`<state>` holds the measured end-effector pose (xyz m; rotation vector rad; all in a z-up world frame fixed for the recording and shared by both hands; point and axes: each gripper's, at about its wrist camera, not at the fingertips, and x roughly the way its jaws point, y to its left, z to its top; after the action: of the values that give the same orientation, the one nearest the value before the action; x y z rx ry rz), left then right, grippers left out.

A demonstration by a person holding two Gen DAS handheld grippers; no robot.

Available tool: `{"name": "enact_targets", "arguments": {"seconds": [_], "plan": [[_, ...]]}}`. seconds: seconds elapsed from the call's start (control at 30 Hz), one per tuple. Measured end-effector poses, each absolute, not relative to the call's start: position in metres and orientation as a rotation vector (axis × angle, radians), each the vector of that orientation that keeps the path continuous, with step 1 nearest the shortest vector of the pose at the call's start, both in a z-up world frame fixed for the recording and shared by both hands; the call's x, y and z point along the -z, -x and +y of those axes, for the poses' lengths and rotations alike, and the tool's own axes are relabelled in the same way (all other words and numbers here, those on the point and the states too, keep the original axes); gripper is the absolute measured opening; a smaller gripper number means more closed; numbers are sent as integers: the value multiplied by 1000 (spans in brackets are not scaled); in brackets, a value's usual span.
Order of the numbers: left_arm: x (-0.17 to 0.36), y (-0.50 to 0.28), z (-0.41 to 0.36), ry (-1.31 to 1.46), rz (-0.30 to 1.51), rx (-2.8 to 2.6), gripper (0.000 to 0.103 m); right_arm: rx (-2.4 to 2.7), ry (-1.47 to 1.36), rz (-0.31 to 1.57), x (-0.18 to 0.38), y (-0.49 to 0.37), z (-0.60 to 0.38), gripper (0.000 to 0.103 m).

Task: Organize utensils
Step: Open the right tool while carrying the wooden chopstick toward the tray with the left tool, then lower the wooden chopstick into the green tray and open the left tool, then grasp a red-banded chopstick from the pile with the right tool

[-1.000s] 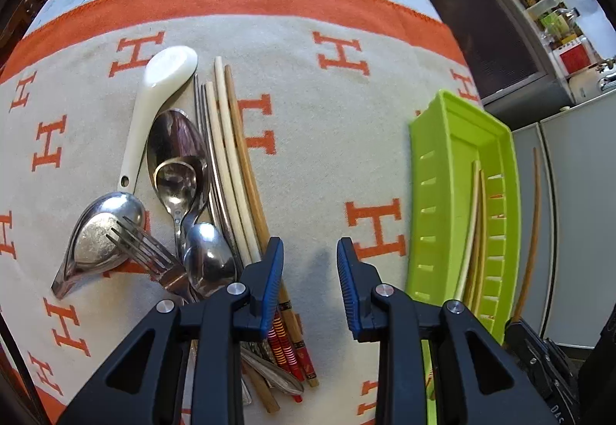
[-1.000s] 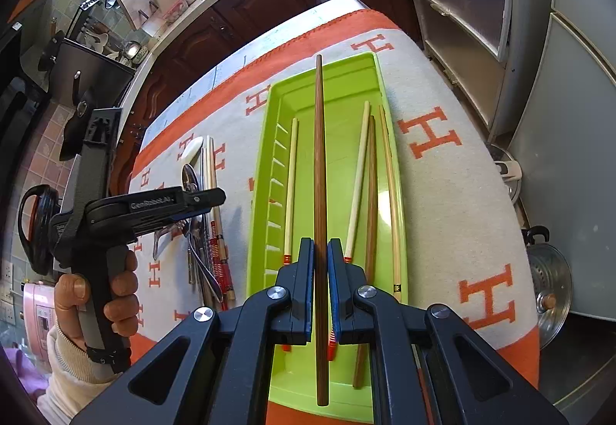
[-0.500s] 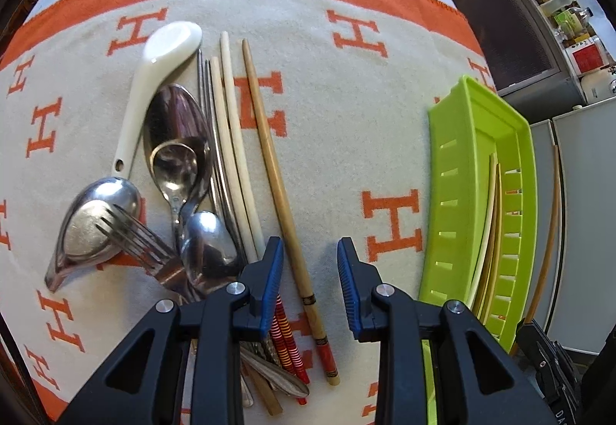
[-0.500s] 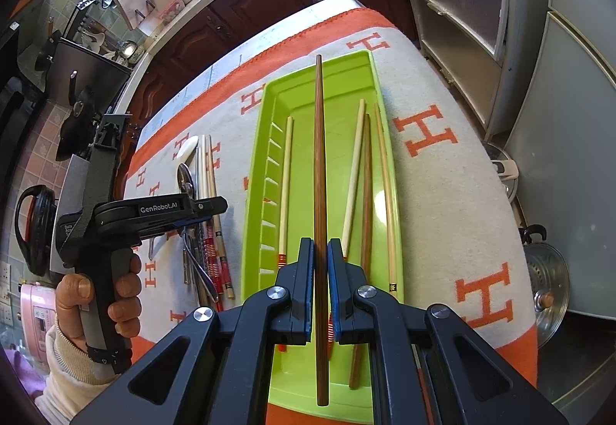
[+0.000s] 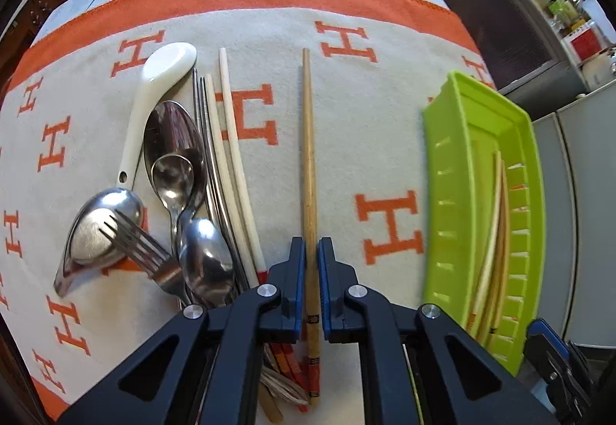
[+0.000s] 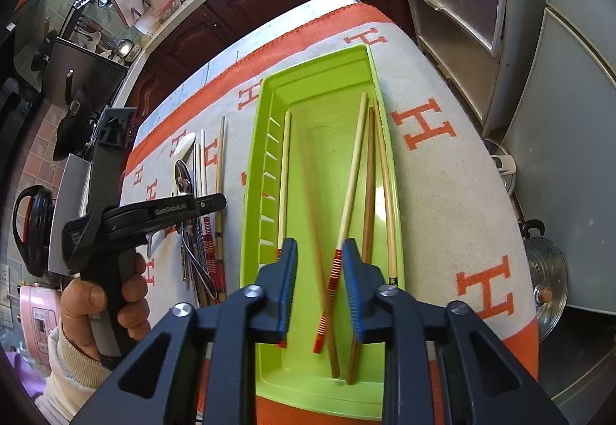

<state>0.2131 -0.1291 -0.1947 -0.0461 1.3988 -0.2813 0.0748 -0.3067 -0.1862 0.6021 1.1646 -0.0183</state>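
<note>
Wooden chopstick [image 5: 309,171] runs pinched between the left gripper's [image 5: 311,251] jaws; right gripper's [image 6: 319,251] jaws are opening over the tray [image 6: 319,78].

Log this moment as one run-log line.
left gripper: shut on bamboo chopstick | right gripper: opening, dark chopstick dropping into green tray

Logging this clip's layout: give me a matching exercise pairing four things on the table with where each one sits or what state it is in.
Things:
1. white spoon
2. green tray
3. tan chopstick
4. fork

Places or states:
A. clamped in the left gripper
B. prongs resting over a steel spoon's bowl
C. far left of the pile, bowl pointing away
D. under the right gripper, holding several chopsticks

Pairs: 1-C, 2-D, 3-A, 4-B
</note>
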Motion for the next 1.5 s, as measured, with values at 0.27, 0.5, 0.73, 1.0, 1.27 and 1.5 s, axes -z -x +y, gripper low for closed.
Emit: {"name": "enact_targets", "arguments": {"seconds": [0.27,0.5,0.73,1.0,1.27,1.5], "plan": [[140,-175,-136,130,1349,469,5,36,-625,1145,185,-72,-311,26],[114,-148,-171,104,1319,599,5,99,-649,1088,175,-61,-322,27],[126,-134,-199,38,1328,630,34,127,-661,1074,173,-52,-331,27],[109,-129,-171,14,1224,547,64,124,-650,1072,171,-49,-327,27],[99,-128,-124,20,1205,447,64,66,-586,1073,155,-54,-302,27],[56,-122,-86,25,1121,406,64,4,-525,1056,131,-59,-277,27]]}}
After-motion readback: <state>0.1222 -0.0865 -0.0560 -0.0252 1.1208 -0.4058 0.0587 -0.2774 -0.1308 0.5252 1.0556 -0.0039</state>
